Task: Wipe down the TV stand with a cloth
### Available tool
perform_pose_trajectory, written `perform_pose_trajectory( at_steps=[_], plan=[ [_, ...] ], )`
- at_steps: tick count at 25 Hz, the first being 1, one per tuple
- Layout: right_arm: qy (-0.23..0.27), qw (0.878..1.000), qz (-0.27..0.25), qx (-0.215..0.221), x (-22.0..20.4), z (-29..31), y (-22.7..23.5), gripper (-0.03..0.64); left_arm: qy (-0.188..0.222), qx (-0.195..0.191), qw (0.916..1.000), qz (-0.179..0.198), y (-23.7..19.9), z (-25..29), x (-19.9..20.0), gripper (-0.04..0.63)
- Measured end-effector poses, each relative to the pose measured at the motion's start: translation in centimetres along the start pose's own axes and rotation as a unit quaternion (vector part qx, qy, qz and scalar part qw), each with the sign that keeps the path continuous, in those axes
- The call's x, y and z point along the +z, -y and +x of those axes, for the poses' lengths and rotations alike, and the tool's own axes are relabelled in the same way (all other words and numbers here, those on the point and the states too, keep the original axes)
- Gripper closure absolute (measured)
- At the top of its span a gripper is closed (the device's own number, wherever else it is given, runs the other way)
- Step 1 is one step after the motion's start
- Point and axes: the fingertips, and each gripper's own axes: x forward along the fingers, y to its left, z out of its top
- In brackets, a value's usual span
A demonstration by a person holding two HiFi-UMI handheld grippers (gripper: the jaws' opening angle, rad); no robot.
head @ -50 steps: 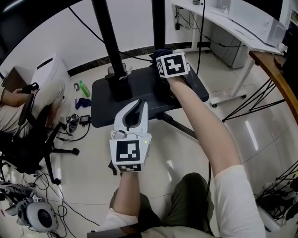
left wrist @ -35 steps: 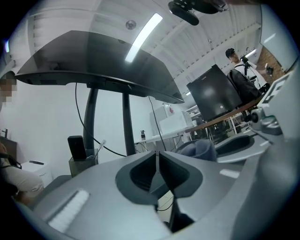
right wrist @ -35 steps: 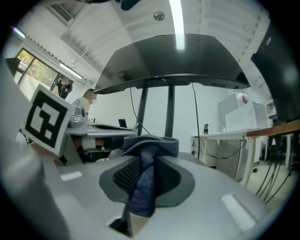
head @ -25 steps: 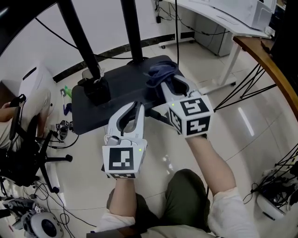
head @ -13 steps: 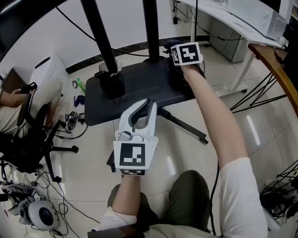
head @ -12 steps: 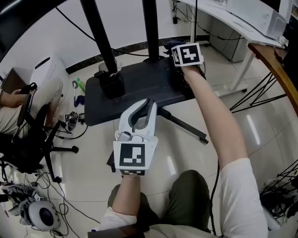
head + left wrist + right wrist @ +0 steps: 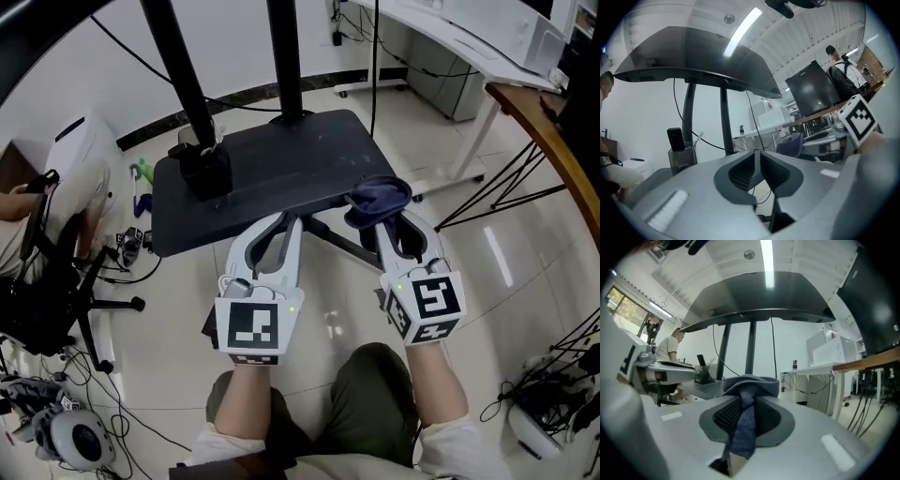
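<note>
Right gripper [image 7: 384, 223] clamps cloth [image 7: 380, 195] at stand's [image 7: 272, 169] front edge, left gripper [image 7: 291, 218] closed, empty; I'd press flat, overlapping strokes.

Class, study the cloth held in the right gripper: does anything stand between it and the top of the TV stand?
Nothing visible does. The right gripper is shut on the cloth at the near right corner of the TV stand. The black holder sits at the top's far left, beside a pole.
</note>
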Motion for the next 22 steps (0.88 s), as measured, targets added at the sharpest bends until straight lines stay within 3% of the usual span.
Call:
perform_pose_trajectory(
  at_steps=[2, 5, 8, 11, 14, 18, 19, 22],
  plan=[
    [0.018, 1.0, -0.002, -0.003, 0.5, -1.3, -1.7, 0.545, -0.004, 0.001, 1.0, 0.004, -0.1, -0.4, -0.1, 0.482],
    [0.088, 0.995, -0.022, 0.028, 4.6, -1.2, -6.3, 0.543, -0.017, 0.013, 0.9996, 0.017, -1.4, -1.8, 1.0, 0.482],
    [0.123, 0.989, -0.015, 0.08, 7.8, 0.6, -12.4, 0.543, 0.014, 0.033, 0.9983, 0.046, -5.4, -4.2, 3.5, 0.482],
    [0.118, 0.985, -0.013, 0.128, 8.6, 3.0, -19.0, 0.543, -0.027, 0.1, 0.9944, 0.02, -12.2, -9.1, 3.1, 0.482],
    [0.099, 0.983, -0.019, 0.152, 7.2, 4.6, -24.7, 0.543, -0.005, 0.171, 0.9849, 0.025, -18.5, -14.3, 1.7, 0.482],
    [0.138, 0.978, -0.015, 0.153, 3.3, 6.0, -28.4, 0.543, -0.04, 0.202, 0.9787, 0.004, -21.1, -17.9, -4.6, 0.482],
    [0.128, 0.981, -0.028, 0.144, 1.0, 6.1, -28.5, 0.543, -0.046, 0.2, 0.9788, 0.004, -21.0, -18.0, -6.2, 0.482],
    [0.028, 0.989, -0.085, 0.115, -8.4, 6.5, -27.8, 0.543, -0.038, 0.178, 0.9833, 0.01, -20.2, -17.1, -10.2, 0.482]
  ],
)
